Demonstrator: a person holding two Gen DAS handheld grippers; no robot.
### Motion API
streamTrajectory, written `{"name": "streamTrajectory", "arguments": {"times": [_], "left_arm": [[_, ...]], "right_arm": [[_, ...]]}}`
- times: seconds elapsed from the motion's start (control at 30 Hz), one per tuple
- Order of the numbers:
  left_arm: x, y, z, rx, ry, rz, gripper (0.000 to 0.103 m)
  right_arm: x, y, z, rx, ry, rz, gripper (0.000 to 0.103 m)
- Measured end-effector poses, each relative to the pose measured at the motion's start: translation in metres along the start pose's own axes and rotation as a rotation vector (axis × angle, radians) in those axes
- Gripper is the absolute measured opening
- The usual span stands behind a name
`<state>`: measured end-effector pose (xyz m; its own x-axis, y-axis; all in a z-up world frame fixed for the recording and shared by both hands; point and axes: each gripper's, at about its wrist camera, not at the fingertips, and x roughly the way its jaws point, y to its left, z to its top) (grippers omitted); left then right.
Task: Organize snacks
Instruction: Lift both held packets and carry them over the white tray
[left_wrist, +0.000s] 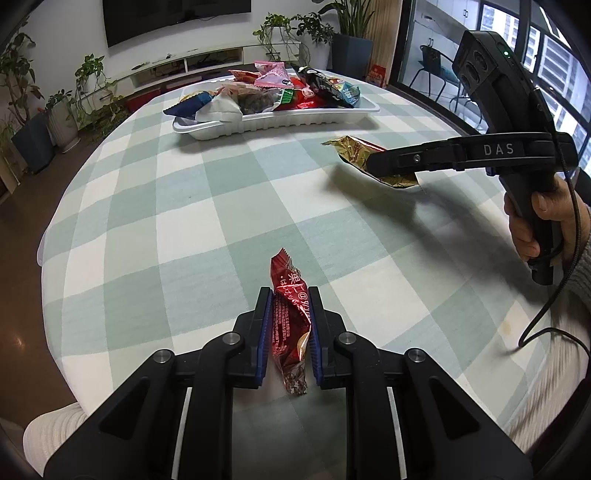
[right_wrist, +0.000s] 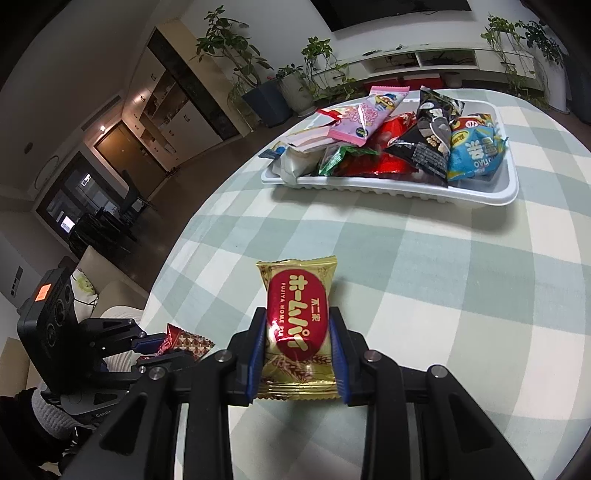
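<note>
My left gripper is shut on a red snack packet and holds it edge-up over the near part of the checked table; it also shows in the right wrist view. My right gripper is shut on a gold and red snack packet, held flat above the table. In the left wrist view that gold packet hangs in the right gripper at the right. A white tray, also in the right wrist view, sits at the far side, piled with several snack packets.
The round table has a green and white checked cloth. Potted plants, a TV and a low white cabinet stand beyond the table. A cable trails from the right gripper's handle. A sofa cushion lies left of the table.
</note>
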<state>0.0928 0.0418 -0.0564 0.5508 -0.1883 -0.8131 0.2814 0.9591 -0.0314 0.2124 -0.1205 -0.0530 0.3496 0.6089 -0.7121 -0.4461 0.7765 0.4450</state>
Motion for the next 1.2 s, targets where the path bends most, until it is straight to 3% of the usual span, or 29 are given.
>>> {"name": "streamTrajectory", "arguments": {"times": [0.33,0.6,1.2], "left_arm": [[0.008,-0.001,-0.002,0.022,0.028,0.017,0.018],[0.007,0.005,-0.002,-0.013,0.016,-0.032,0.014],[-0.008,0.019,0.017,-0.161,-0.059,-0.148,0.014]], "right_arm": [[0.011,0.006,-0.005,-0.033,0.03,-0.049,0.034],[0.014,0.005,-0.008,-0.018,0.045,-0.036,0.034],[-0.004,-0.023,-0.005,0.229,-0.034,0.21,0.034]]}}
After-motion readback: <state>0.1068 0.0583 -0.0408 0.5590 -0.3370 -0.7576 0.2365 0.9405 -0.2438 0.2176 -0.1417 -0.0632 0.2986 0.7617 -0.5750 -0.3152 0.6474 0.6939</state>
